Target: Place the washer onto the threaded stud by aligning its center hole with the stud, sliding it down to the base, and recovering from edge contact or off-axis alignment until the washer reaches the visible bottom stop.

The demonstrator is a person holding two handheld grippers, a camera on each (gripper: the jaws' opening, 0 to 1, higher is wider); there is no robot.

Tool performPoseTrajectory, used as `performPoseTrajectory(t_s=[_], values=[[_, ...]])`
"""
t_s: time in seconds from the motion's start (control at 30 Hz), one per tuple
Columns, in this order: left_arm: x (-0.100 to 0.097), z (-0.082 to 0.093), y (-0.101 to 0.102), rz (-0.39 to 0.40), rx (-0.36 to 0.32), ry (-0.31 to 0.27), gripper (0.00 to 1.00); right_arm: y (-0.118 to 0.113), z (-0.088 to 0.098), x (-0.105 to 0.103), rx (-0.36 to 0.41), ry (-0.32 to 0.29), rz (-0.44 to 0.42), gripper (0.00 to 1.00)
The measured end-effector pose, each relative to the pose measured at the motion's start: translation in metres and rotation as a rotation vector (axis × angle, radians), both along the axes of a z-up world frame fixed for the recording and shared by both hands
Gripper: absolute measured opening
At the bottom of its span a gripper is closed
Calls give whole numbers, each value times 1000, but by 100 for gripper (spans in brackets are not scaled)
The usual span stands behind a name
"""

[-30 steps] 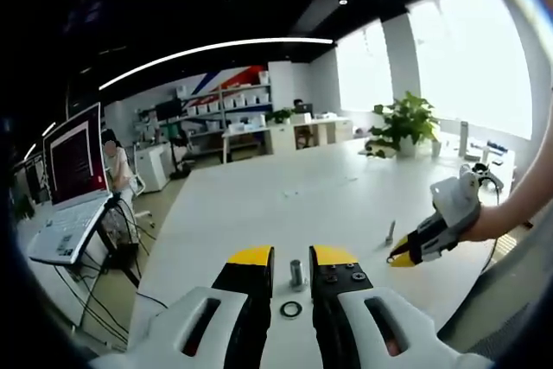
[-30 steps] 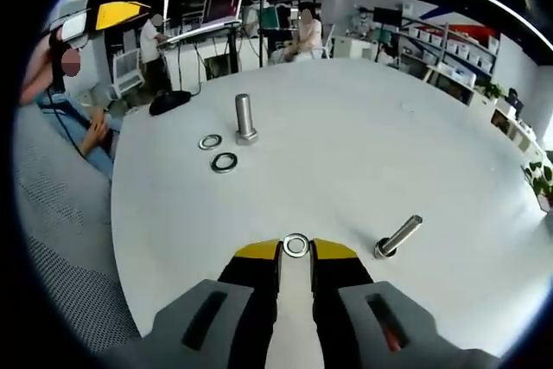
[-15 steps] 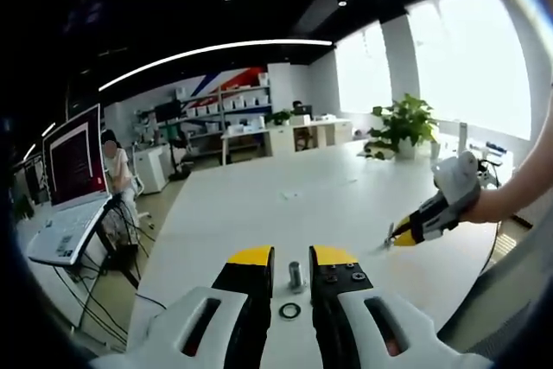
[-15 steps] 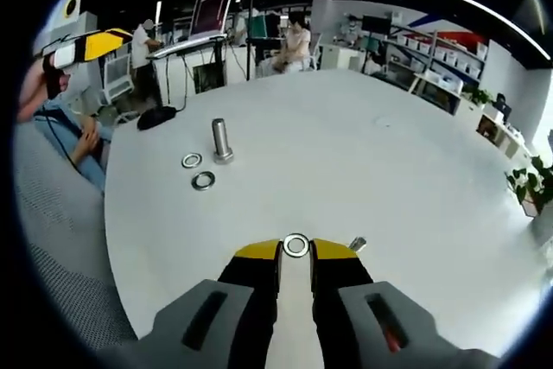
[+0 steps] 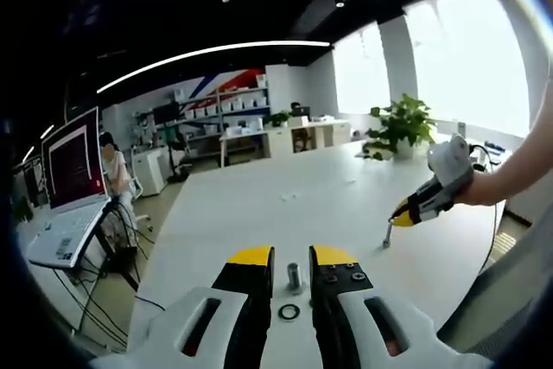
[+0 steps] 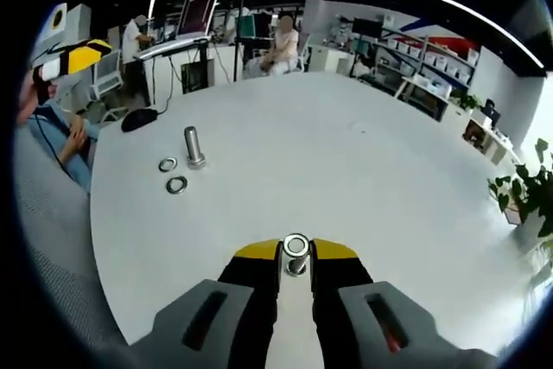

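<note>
My right gripper (image 6: 295, 250) is shut on a steel washer (image 6: 295, 244), held flat between its yellow tips. A round metal end, apparently the top of the threaded stud (image 6: 295, 266), sits right under the washer. In the left gripper view the right gripper (image 5: 401, 213), held by a hand, hovers just above that thin stud (image 5: 388, 232) on the white table. My left gripper (image 5: 292, 255) is open with nothing gripped. Beyond its tips stand a second stud (image 5: 295, 276) and a loose washer (image 5: 289, 310).
In the right gripper view the second stud (image 6: 193, 146) stands at the table's left with two loose washers (image 6: 168, 164) (image 6: 176, 184) beside it. The left gripper (image 6: 73, 60) hangs off the table's edge (image 6: 95, 239). A laptop (image 5: 65, 205) and a potted plant (image 5: 400, 125) lie farther off.
The right gripper has carried the washer up and over the thin stud; the stud, earlier leaning to the right of its jaws, now sits under the washer. The left gripper has barely moved.
</note>
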State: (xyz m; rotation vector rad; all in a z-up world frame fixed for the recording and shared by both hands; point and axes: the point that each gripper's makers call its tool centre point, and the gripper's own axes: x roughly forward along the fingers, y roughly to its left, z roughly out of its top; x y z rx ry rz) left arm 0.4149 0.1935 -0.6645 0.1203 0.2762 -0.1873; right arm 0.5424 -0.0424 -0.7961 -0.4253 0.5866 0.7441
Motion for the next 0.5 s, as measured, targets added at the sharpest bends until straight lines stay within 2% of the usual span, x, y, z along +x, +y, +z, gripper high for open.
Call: performPoseTrajectory(t_s=[0.5], values=[[0, 1, 0, 1, -4, -2, 14, -3, -10, 7, -23, 36, -4, 15]])
